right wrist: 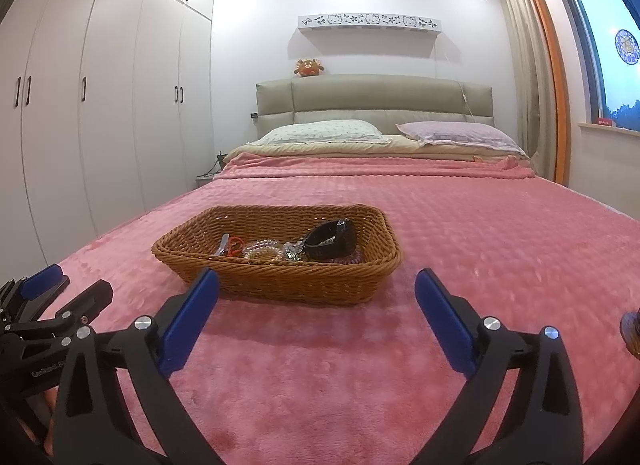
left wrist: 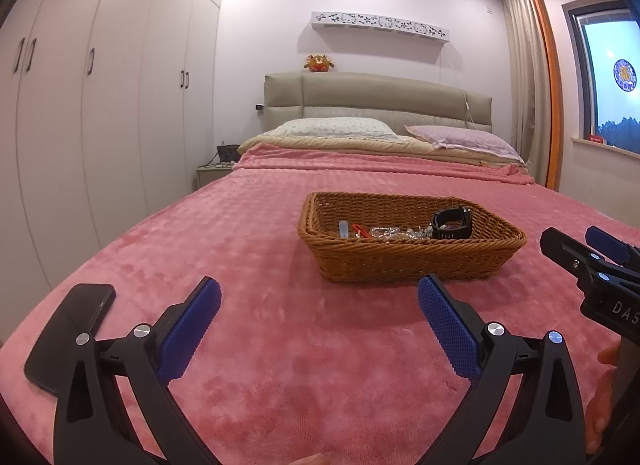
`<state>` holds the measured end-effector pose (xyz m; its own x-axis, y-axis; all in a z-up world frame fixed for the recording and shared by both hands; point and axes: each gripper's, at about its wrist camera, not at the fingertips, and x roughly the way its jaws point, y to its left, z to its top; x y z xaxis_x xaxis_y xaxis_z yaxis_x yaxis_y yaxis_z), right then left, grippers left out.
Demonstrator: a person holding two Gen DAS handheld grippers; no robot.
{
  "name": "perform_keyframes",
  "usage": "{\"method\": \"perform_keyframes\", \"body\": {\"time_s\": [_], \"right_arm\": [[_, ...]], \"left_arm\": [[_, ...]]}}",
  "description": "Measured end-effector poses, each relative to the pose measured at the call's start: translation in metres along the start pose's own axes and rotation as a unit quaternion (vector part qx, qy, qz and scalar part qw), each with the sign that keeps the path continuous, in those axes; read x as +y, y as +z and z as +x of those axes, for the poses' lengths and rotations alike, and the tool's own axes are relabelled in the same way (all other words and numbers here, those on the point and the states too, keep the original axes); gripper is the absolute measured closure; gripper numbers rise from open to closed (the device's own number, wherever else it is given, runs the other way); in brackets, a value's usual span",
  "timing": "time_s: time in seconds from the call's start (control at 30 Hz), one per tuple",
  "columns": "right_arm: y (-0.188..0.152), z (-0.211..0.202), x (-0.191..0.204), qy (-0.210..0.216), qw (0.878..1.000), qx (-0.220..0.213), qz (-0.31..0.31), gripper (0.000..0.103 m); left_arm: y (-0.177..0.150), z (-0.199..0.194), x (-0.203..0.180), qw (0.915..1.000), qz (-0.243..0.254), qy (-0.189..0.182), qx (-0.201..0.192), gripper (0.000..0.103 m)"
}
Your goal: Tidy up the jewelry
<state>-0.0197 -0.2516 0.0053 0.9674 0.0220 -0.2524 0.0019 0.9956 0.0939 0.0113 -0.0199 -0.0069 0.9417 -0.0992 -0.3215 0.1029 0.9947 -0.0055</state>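
A brown wicker basket (left wrist: 400, 261) stands on the pink blanket; it also shows in the right wrist view (right wrist: 280, 283). Inside lie a black watch (left wrist: 452, 221) (right wrist: 332, 243), clear bead bracelets (left wrist: 394, 232) (right wrist: 264, 251), a red piece (left wrist: 360, 231) (right wrist: 236, 243) and a pink coil (right wrist: 352, 259). My left gripper (left wrist: 320, 301) is open and empty, just short of the basket. My right gripper (right wrist: 318, 293) is open and empty, also just short of it. Each gripper shows at the edge of the other's view.
A black phone (left wrist: 68, 329) lies on the blanket (left wrist: 260, 345) at the near left. Pillows (left wrist: 332, 129) and a headboard are at the far end. Wardrobes (left wrist: 100, 105) line the left wall; a window (left wrist: 612, 81) is on the right.
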Motion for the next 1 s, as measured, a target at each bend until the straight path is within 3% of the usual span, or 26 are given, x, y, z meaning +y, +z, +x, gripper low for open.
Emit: {"method": "perform_keyframes", "body": {"time_s": [1.0], "right_arm": [[-0.0009, 0.0057, 0.002, -0.001, 1.0, 0.014, 0.005, 0.008]], "left_arm": [[-0.0017, 0.0025, 0.0, 1.0, 0.0, -0.001, 0.01, 0.007]]}}
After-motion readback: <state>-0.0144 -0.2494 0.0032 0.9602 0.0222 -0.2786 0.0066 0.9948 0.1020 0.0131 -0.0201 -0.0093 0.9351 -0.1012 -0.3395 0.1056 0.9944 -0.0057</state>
